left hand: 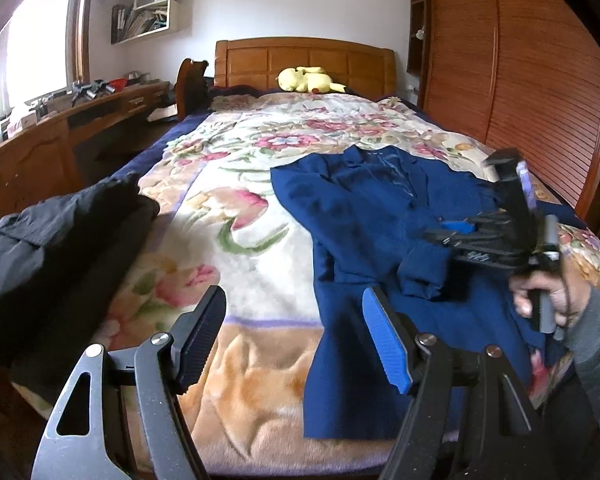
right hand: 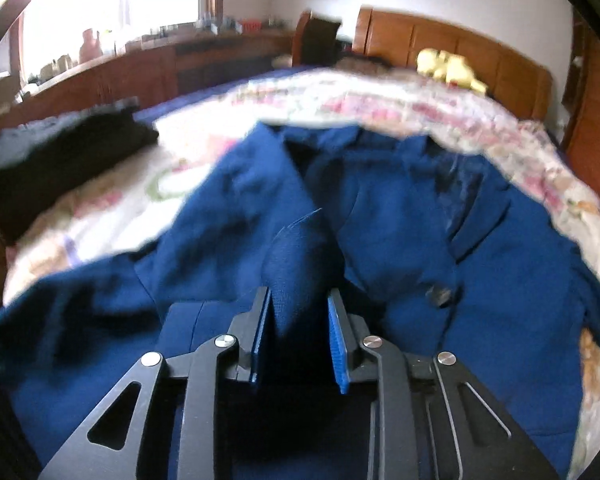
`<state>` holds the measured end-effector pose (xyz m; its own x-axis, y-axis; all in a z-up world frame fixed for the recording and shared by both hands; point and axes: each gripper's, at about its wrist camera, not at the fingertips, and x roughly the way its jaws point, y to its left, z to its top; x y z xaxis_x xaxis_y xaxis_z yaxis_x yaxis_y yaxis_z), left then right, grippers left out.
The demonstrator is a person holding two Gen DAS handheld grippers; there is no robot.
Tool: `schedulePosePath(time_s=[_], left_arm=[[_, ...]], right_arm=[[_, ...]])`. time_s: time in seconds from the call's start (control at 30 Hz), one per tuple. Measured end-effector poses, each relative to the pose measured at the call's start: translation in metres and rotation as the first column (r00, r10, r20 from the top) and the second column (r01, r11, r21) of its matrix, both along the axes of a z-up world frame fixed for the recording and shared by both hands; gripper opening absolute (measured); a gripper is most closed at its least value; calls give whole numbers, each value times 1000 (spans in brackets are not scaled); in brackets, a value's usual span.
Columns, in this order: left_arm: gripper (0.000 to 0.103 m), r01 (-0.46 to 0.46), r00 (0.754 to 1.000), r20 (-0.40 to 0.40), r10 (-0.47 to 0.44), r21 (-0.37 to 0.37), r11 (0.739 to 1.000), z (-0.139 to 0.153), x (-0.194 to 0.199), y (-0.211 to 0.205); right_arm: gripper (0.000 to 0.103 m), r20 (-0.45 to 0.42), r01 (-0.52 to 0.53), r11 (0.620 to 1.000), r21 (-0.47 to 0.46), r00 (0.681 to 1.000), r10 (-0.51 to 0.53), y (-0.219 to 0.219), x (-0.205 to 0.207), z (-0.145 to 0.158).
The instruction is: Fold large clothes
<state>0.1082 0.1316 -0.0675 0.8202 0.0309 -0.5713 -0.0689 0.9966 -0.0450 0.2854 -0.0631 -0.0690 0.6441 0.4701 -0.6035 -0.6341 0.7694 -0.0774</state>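
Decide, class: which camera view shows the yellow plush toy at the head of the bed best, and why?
The left wrist view. There the yellow plush toy is sharp and its whole outline is visible against the wooden headboard. The right wrist view shows it too, but only as a motion-blurred yellow shape.

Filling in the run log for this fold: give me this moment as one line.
stage: sleeve grasp | right tool: shut on blue jacket sleeve | left tool: open, empty, over floral blanket
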Motion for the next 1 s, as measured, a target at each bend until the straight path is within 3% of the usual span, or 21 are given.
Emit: schedulePosePath(time_s=[0.3,0.47,0.57,0.73,0.83,1.0], left_arm=[[72,7,999,44,-6,-13,1000,3,30,-20],[72,22,998,57,-18,-62,998,3,39,-29],[72,51,997,57,-47,-78,996,1,47,-37],[72,129,990,51,-128,-31,991,2,69,-60],[72,169,985,48,-168,-33,985,3,84,-72],[72,215,975,57,-213,-34,976,5,103,-92]], right_arm=[[23,204,60,987,152,975,-90,-84,-36,62],[23,284,146,979,142,941,-182,-121,-48,71],[23,271,195,974,118,937,-221,-132,-53,60],[23,233,298,952,71,923,-306,-139,-55,32],[23,202,332,938,96,917,-345,-148,-64,25],[32,181,359,932,53,914,-363,-152,-65,24]])
